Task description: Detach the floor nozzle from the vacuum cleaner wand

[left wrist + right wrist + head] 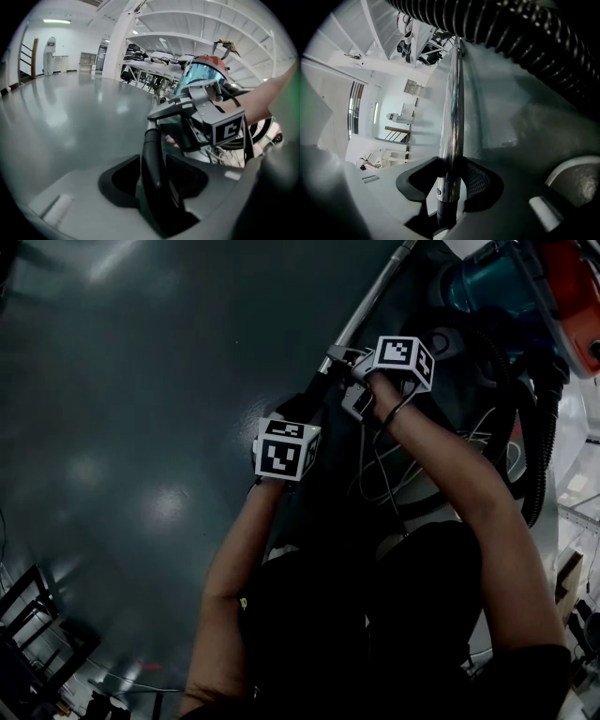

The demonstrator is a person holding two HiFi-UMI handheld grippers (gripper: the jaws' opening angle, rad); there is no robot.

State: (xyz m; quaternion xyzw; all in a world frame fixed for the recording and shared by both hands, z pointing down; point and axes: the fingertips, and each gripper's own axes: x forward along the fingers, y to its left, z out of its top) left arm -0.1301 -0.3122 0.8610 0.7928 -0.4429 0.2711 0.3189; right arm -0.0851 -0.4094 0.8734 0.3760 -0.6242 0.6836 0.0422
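The chrome wand (pixel 370 306) slants from the top of the head view down toward my hands. My right gripper (pixel 345 376) is shut on it. In the right gripper view the wand (pixel 451 117) runs straight between the pads (pixel 476 180) of that gripper (pixel 449 183), just above a dark collar. My left gripper (pixel 305 411) sits lower left, right beside it, shut on a black curved neck (pixel 152 159) of the nozzle that fills the gap of the left gripper (pixel 154 180). The nozzle's head is lost in the dark under my hands.
The teal and orange vacuum body (pixel 506 287) stands at the upper right, with its black ribbed hose (pixel 544 446) looping down the right side and passing close over the right gripper as the hose (pixel 525 33). White cables (pixel 487 442) lie beside my right forearm. Glossy grey floor (pixel 141 381) stretches left.
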